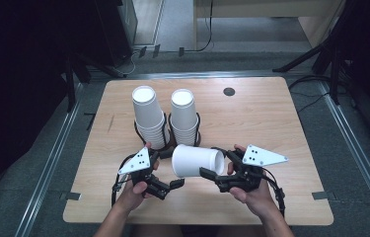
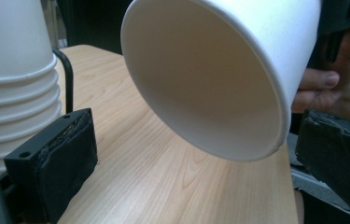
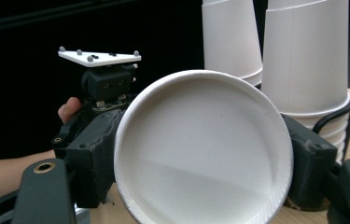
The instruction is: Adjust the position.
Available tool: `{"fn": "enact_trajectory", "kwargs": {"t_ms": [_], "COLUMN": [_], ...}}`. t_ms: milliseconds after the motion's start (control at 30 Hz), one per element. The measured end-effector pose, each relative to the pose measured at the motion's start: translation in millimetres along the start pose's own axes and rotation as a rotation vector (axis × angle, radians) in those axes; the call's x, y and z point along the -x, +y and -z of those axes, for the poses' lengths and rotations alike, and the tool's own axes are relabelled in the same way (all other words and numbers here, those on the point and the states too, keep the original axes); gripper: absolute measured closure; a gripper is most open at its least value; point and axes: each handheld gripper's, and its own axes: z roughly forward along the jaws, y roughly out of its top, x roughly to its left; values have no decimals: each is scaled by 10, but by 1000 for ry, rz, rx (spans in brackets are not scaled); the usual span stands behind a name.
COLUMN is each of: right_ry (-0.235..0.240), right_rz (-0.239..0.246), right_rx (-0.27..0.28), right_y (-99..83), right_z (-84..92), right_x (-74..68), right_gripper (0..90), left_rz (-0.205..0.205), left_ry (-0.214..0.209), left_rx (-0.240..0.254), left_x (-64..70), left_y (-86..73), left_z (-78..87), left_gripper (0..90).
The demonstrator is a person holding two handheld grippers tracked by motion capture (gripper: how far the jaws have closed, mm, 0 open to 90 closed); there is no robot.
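Observation:
A single white paper cup [image 1: 197, 161] hangs on its side above the table's front middle. My right gripper [image 1: 218, 164] is shut on it near its base. In the right gripper view the cup's recessed bottom [image 3: 200, 154] faces the camera, with a black jaw pressed on either side of it. My left gripper [image 1: 168, 168] is open, and its pads [image 2: 63, 158] stand wide apart. The cup's open mouth [image 2: 200, 79] points at the left gripper, just ahead of and above its jaws, with no contact visible.
Two stacks of upside-down white cups [image 1: 148, 116] [image 1: 184, 113] stand in black wire holders [image 1: 166, 129] right behind the grippers, with the left stack [image 2: 14, 70] close beside the left gripper. The wooden table [image 1: 266, 133] has a small round grommet [image 1: 229, 91] at the back.

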Motion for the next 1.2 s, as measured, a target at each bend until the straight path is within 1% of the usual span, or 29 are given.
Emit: {"fn": "enact_trajectory", "kwargs": {"t_ms": [200,333,433,600,800,1033,1200], "right_ry": [38,65,80,107,129,138,147], "right_rz": [-26,-56,-69,-75,-83,-82,-90], "right_rx": [17,27,21,15,13,12,8], "right_y": [-23,-56,-88,-122,-130,-121,-123], "right_z": [-2,-13,-37,-67,-73,-70,-73], "right_x": [21,49,59,63,67,60,57], "right_gripper": [246,246,246,247,246,247,247], "left_rz": [-8,-14,-22,-31,-30,-43,-41], "left_ry": [-17,-30,-38,-42,-51,-55,-60], "left_rx": [5,3,2,0,8,-5,0], "left_x": [34,48,62,69,78,105,109], "left_y": [24,27,33,43,52,48,49], "left_z": [-5,-22,-34,-39,-44,-83,-88], "left_gripper": [0,0,0,0,0,0,0]}}
